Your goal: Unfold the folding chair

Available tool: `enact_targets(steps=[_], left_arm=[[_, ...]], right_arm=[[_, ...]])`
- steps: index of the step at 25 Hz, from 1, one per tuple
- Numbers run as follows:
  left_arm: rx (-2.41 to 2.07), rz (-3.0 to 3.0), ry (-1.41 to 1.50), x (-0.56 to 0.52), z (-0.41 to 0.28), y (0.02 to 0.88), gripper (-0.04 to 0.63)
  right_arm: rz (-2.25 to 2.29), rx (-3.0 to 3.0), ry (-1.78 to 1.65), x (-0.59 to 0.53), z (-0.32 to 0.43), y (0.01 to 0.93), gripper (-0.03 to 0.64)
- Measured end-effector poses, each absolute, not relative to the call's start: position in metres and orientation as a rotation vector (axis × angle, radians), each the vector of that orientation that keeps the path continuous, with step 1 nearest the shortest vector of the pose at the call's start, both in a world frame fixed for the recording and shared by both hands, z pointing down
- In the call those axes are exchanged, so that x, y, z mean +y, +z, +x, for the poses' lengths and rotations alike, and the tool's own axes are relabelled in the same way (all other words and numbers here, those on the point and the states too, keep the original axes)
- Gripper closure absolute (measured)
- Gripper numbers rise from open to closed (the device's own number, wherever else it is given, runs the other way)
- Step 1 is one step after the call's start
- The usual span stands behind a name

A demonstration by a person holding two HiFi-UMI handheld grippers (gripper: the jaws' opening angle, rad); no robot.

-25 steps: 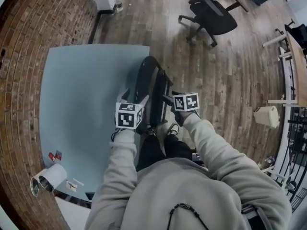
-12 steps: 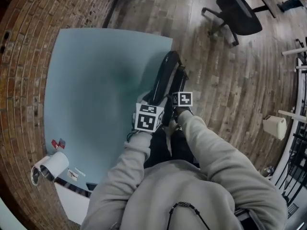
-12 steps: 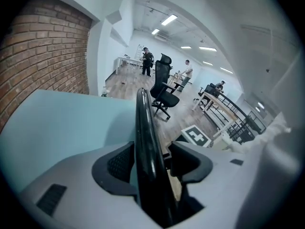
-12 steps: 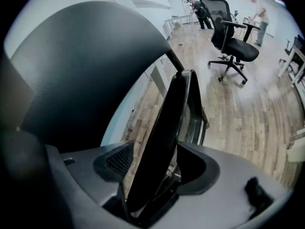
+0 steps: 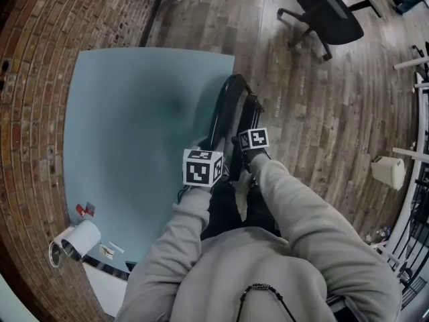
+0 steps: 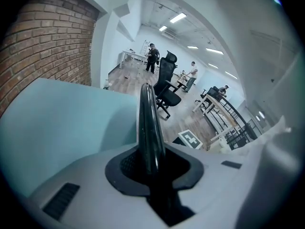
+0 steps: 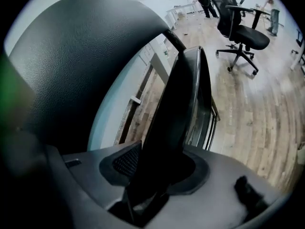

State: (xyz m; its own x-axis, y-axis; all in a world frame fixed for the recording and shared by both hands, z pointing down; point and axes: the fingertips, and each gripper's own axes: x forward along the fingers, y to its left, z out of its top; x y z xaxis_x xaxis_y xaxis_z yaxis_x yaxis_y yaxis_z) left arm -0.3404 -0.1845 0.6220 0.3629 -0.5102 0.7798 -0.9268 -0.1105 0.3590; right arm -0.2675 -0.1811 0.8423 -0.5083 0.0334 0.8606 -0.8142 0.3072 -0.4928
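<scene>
The black folding chair stands folded and upright at the right edge of a pale blue mat. My left gripper is at its top on the left side. In the left gripper view a thin black frame tube runs up between the closing jaws of the left gripper, and the pads press on it. My right gripper is on the chair's right side. Its jaws are closing on the edge of the flat seat panel, with the curved backrest looming at the left.
A black office chair stands on the wooden floor at the far right. A brick wall borders the mat on the left. A white cylinder lies at the near left, a white bin at the right. People stand far off.
Both grippers have come down onto the top of the folded chair, the right one farther, and their jaws have narrowed around its frame and seat.
</scene>
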Motion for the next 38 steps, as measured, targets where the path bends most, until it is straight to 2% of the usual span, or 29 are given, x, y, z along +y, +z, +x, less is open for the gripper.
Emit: enact_targets(steps=[7,19,28,38], left_arm=[[-1.263,1.762,0.561,-0.182,-0.31,0.615,0.512],[-1.264,1.691,0.57,-0.159,-0.257,0.644,0.508],[-1.231,1.628,0.567,-0.154,-0.188,0.676,0.506],[-1.215,1.501,0.59,-0.153,-0.132,0.712,0.502]], right_arm=[[0.604,-1.843,1.374,-0.18,-0.205,0.832,0.454],[0.3,-2.073,1.612,-0.162,-0.002,0.848,0.456],[0.135,-2.204,1.789,-0.156,0.143,0.905,0.456],[0.021,-2.312,1.955,-0.153,0.243,0.988,0.454]])
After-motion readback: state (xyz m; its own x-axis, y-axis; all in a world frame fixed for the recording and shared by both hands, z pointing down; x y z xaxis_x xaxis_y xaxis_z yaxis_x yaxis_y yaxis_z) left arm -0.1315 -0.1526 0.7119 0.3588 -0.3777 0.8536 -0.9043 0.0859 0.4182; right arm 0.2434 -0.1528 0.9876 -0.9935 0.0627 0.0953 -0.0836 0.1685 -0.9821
